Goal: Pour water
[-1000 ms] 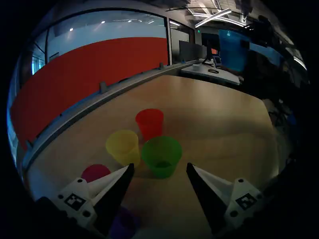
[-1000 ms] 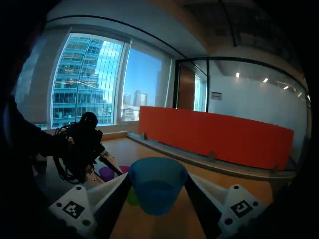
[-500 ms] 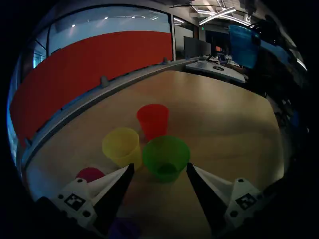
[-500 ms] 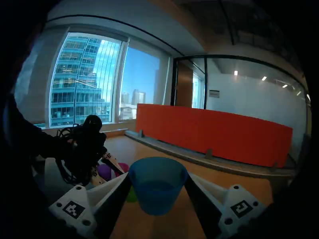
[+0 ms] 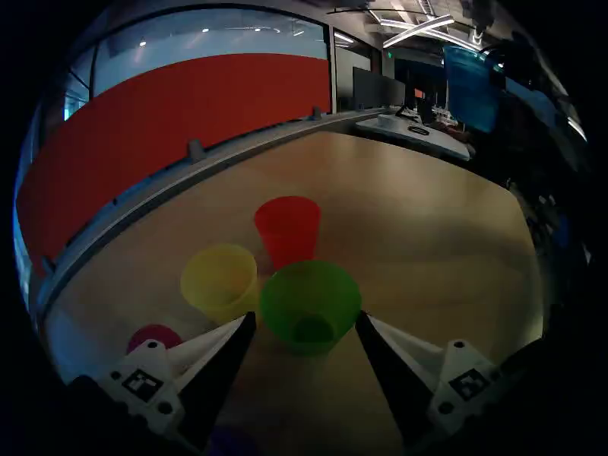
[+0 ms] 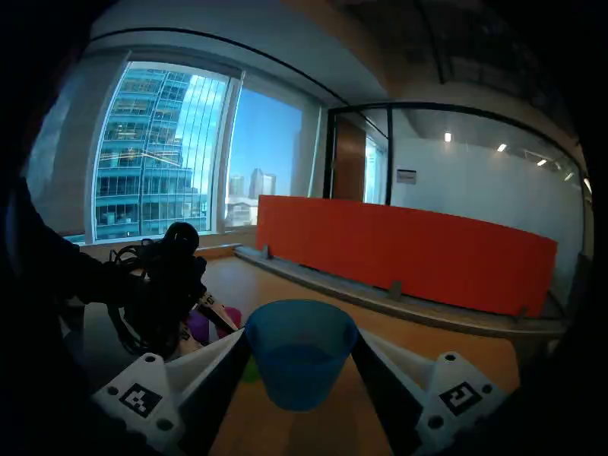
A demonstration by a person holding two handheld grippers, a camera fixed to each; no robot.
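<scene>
Left tongs (image 5: 302, 315) crept forward — green cup (image 5: 310, 300) now sits between their spread tips (not squeezed yet); right tongs (image 6: 299, 334) still pinch the blue water cup (image 6: 300, 357), so the pour looks close.

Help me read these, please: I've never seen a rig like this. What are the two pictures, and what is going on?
There is no robot here. A person holds a hand tool with two jaws in each hand, and a fisheye camera rides on each tool, looking forward along its jaws.

The left gripper view looks down on a wooden table. On it stand a green cup, a yellow cup, a red cup and a pink cup. The left gripper is open, and the green cup sits just ahead between its jaws, apparently not squeezed.

The right gripper view comes from the right gripper, raised above the table. Its jaws are shut on a blue cup with water in it. To the left in that view, farther off, a hand holds the left gripper.
</scene>
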